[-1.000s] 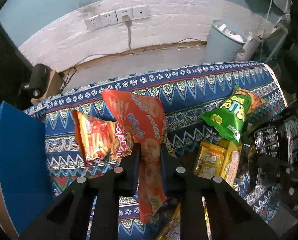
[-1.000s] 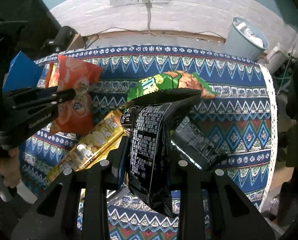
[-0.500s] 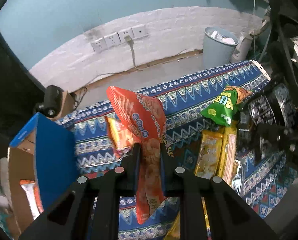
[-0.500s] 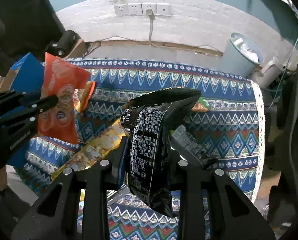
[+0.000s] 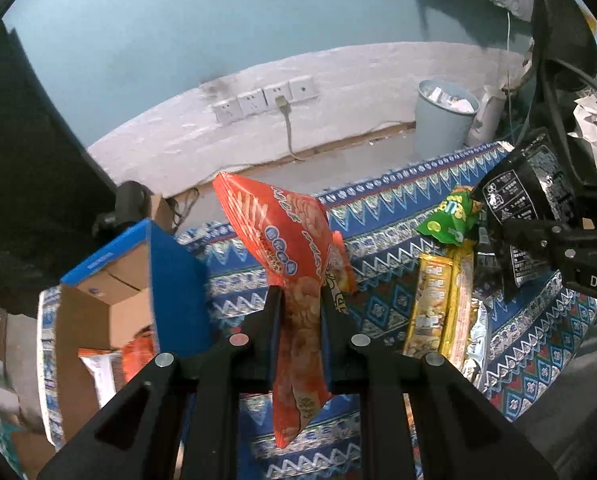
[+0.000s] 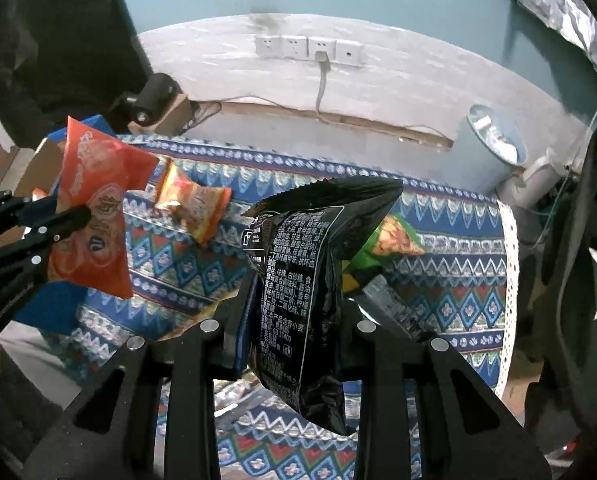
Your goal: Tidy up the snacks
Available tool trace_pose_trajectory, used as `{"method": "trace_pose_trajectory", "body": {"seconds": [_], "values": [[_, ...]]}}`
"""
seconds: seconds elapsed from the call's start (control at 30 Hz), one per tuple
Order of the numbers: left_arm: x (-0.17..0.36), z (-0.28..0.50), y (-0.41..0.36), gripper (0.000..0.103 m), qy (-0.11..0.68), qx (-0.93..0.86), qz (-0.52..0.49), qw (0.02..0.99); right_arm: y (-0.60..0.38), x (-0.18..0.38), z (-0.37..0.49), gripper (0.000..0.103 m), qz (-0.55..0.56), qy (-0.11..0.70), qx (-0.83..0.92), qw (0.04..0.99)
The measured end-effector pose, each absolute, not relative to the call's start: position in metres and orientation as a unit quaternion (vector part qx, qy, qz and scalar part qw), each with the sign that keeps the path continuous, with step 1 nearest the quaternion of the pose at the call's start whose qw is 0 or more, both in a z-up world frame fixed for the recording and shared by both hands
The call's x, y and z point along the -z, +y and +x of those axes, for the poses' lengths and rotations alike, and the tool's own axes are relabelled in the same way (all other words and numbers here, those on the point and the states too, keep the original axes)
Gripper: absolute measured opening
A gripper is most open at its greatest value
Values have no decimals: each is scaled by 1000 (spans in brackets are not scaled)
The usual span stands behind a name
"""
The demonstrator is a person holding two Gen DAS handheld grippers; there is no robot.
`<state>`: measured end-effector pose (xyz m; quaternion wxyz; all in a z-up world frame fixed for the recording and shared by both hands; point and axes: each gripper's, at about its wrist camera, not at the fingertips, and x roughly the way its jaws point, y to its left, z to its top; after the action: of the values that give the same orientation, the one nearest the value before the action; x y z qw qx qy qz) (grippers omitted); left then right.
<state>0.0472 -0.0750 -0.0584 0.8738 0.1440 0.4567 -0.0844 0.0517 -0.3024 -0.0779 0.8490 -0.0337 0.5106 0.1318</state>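
Patterned blue tablecloth (image 5: 398,200) below; left gripper (image 5: 300,300) clamps an orange crinkly snack bag (image 5: 282,240), right gripper (image 6: 294,304) a black foil packet (image 6: 298,264); only the left view shows yellow wrapped bars (image 5: 442,304), lower right.

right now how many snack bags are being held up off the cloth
2. The left gripper is shut on an orange bag; the right gripper is shut on a black bag. Other packs lie on the patterned cloth.

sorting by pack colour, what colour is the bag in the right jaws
Black with white print, the black snack bag; clearest in the right wrist view.
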Motion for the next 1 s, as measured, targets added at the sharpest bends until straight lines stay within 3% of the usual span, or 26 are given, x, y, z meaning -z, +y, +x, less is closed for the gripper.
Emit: {"method": "trace_pose_trajectory", "body": {"seconds": [0.47, 1.0], "values": [[9, 19, -19, 17, 397, 55, 148, 904, -234, 41, 51, 28, -56, 478, -189, 856], [13, 10, 63, 17, 403, 1, 112, 908, -141, 19, 53, 28, -85, 460, -256, 846]]}}
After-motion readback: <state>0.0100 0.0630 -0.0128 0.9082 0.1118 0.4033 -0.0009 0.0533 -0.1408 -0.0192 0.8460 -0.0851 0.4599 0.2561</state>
